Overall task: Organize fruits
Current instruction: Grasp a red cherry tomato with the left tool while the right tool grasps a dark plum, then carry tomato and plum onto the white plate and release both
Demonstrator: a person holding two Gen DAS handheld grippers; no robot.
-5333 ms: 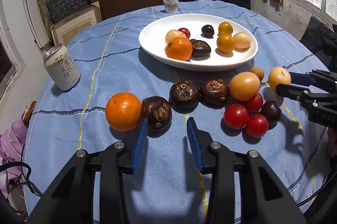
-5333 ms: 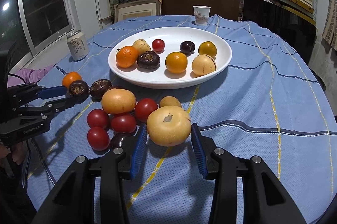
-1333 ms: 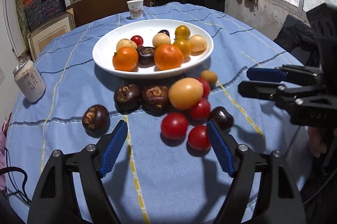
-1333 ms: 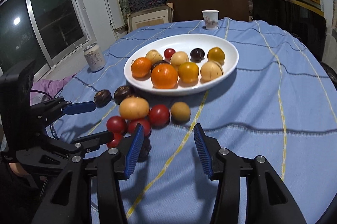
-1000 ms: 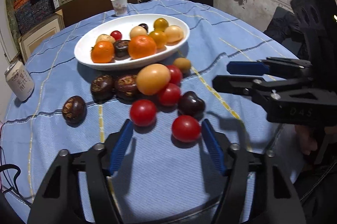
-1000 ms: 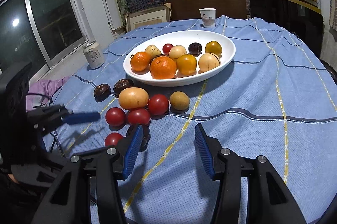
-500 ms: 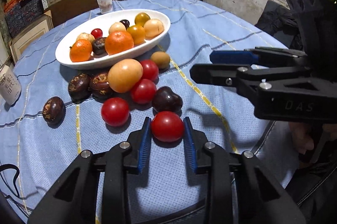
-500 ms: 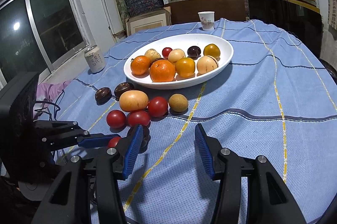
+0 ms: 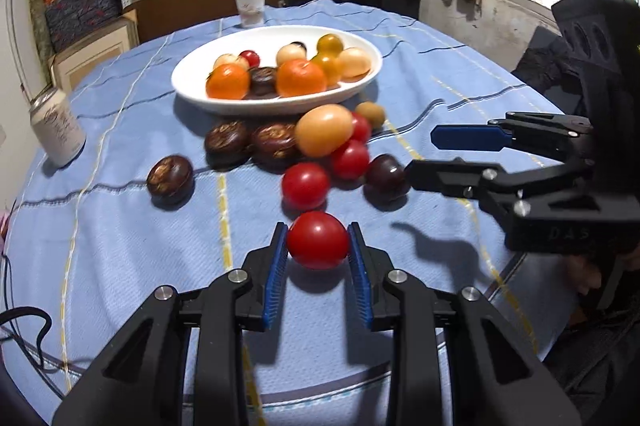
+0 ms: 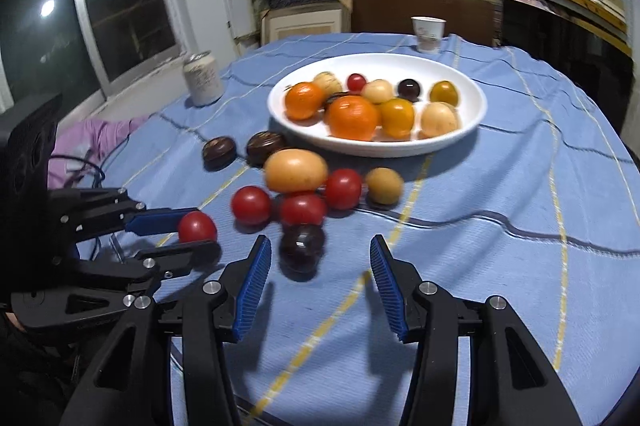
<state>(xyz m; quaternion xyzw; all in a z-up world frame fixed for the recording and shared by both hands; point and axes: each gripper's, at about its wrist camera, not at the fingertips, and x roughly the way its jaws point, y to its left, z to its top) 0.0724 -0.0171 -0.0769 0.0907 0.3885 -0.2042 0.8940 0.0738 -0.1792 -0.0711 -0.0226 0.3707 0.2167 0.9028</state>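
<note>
Red tomato (image 9: 318, 245), round, clamped between left hand-held gripper (image 9: 318, 258) pads.

L gripper (image 9: 318, 254), wide open a sec ago w/ two red tomatoes ahead of it, has closed: blue fingers (image 9: 277, 274) now clamp the nearest red tomato (image 9: 318, 240). Tomato looks slightly off the counter (image 9: 120, 246) now; before it sat on the cloth. R gripper (image 10: 320, 286) shifted a bit, so dark plum (image 10: 301, 244) now sits ahead between its fingers, untouched; gap unchanged.
</note>
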